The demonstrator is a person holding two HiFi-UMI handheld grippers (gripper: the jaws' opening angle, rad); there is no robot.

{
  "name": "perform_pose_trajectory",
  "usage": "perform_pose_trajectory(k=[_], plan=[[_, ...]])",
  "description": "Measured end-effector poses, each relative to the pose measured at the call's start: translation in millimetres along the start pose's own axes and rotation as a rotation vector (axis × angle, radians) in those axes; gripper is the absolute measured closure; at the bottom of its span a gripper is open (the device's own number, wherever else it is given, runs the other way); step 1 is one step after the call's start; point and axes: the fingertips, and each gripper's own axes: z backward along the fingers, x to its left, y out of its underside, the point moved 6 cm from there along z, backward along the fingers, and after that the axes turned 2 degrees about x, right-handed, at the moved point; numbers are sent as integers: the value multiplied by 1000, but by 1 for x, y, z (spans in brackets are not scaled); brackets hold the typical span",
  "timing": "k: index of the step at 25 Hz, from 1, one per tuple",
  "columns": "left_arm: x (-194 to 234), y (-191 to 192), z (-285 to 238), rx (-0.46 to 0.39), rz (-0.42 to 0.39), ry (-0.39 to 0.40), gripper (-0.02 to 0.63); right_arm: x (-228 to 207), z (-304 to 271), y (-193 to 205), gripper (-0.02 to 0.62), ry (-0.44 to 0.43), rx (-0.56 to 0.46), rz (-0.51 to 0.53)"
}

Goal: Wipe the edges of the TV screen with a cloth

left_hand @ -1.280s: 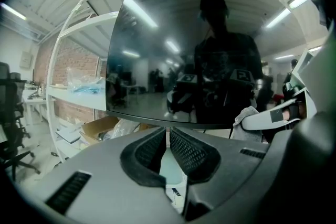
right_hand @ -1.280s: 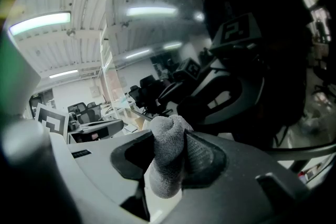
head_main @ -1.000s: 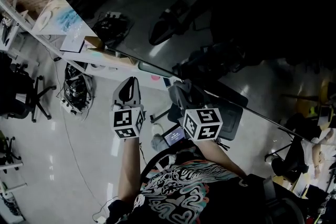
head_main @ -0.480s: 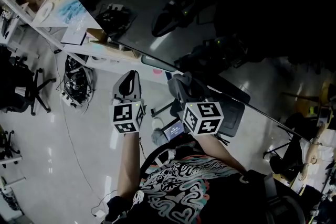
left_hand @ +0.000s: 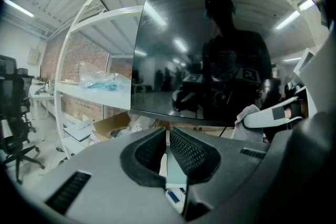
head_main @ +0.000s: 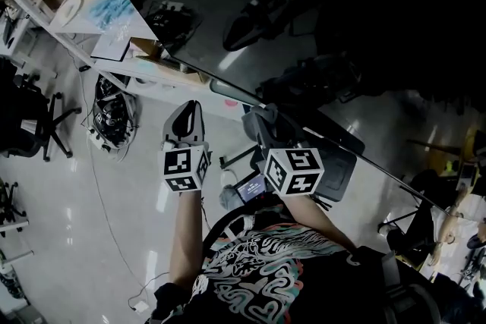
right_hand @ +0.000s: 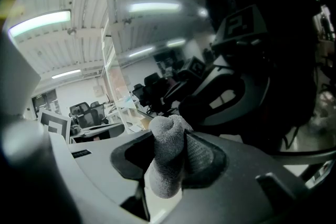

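Dark TV screen (head_main: 342, 26) cut off above; right gripper (right_hand: 169, 150) pinches cloth (right_hand: 166, 168).

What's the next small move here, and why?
Probably ease the right gripper forward until the cloth presses on the lower edge of the TV screen, then slide along it. Its jaws are clamped on the cloth right by that edge, but contact isn't clear. The left gripper is shut and empty.

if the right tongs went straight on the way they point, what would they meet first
Most likely the TV screen. The right tongs, shut on the grey cloth, face its dark glass, so the cloth's tip would touch first. How far off the glass is can't be judged.
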Motion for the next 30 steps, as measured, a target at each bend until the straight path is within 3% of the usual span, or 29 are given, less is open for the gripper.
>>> perform_pose_trajectory(k=[17, 30], plan=[[49, -2, -24, 16, 32, -21, 571, 42, -61, -15, 431, -65, 15, 15], [91, -4, -34, 27, 56, -37, 571, 66, -96, -23, 433, -75, 25, -86]])
